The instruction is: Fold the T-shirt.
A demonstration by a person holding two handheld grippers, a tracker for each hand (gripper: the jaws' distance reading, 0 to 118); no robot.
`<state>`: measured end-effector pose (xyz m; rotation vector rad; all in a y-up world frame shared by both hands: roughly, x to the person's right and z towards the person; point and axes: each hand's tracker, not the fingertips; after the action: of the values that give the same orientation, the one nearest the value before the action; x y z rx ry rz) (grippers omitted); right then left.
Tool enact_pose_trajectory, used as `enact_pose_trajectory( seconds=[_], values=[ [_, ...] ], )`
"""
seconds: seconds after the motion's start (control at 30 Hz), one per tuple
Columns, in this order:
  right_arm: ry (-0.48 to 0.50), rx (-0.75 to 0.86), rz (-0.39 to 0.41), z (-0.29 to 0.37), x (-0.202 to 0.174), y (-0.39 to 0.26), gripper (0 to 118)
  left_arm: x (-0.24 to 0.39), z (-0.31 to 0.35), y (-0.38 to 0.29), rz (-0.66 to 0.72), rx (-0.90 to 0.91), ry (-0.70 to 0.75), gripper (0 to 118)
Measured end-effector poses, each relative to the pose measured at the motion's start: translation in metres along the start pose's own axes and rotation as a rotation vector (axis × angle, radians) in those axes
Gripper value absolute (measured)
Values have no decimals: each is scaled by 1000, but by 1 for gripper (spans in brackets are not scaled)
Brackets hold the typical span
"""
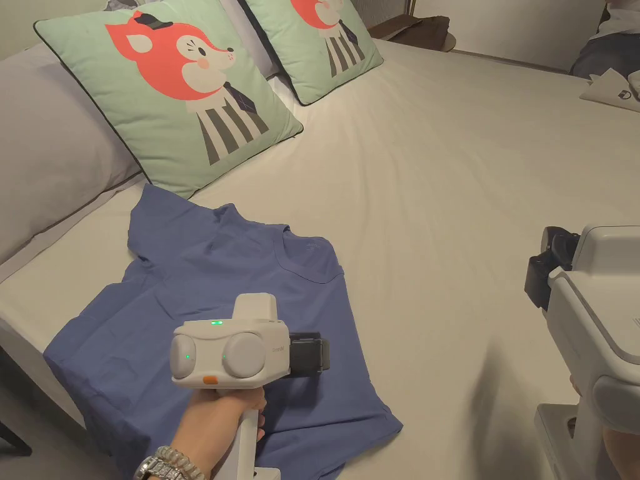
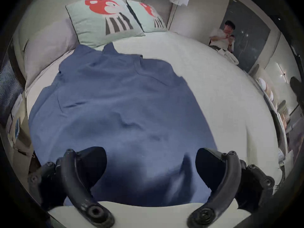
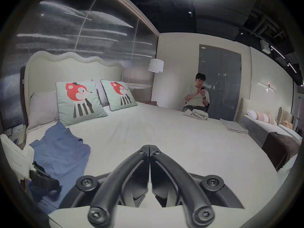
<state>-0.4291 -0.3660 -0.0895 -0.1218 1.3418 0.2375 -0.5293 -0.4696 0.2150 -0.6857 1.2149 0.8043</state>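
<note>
I see a wide bed (image 1: 475,187) with a pale, smooth sheet, 2 fox-print cushions (image 1: 181,87) against a wavy headboard (image 3: 69,67), and a floor lamp (image 3: 155,65) beside it. The blue T-shirt (image 1: 250,312) lies spread near the bed's left corner, collar toward the cushions. My left gripper (image 2: 151,169) hovers over its lower half, jaws wide apart. My right gripper (image 3: 150,151) hangs above bare sheet, jaws closed together on nothing. A person (image 3: 197,96) sits across the bed by a grey door (image 3: 220,80).

Bedroom showroom: bed (image 3: 148,132), headboard (image 3: 65,67), floor lamp (image 3: 155,65), further beds (image 3: 271,129) alongside.
</note>
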Motion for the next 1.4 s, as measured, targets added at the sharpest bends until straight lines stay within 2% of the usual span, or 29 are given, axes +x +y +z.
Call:
enact_pose_trajectory(
  seconds=[0.1,0.17,0.23,0.27,0.3,0.33,0.4,0.43,0.57,0.77,0.87,1.1,1.23,1.4],
  values=[
    [-2,-7,2,2,1,-3,0,6,-12,-8,-32,-33,42,77],
    [-4,-9,3,4,4,-4,0,9,-10,-12,-70,12,118,63],
    [-12,-9,4,5,6,-5,0,10,-3,-11,-76,15,91,9],
    [-16,-10,2,6,8,-4,0,10,1,-10,-83,36,105,9],
    [-19,-10,-2,8,10,-3,0,9,4,-9,-80,62,119,3],
    [-22,-8,-8,10,12,-2,0,7,8,-6,-61,82,151,4],
    [-30,4,-14,17,17,1,0,2,21,3,15,97,64,4],
    [-36,10,-15,21,19,2,0,3,28,6,31,119,65,4],
    [-58,44,-29,37,32,13,0,19,62,17,-14,205,51,4],
    [-110,117,-54,86,58,35,0,66,117,38,-57,374,-113,4],
    [-162,148,-74,97,88,26,0,110,140,43,-120,424,-199,4],
    [-328,186,-81,166,151,23,0,235,161,20,-278,420,-513,4],
    [-435,179,-74,197,191,7,0,309,162,-15,-377,353,-676,4],
    [-542,158,-97,240,224,-9,0,384,139,-75,-503,219,-799,4]
  ],
)
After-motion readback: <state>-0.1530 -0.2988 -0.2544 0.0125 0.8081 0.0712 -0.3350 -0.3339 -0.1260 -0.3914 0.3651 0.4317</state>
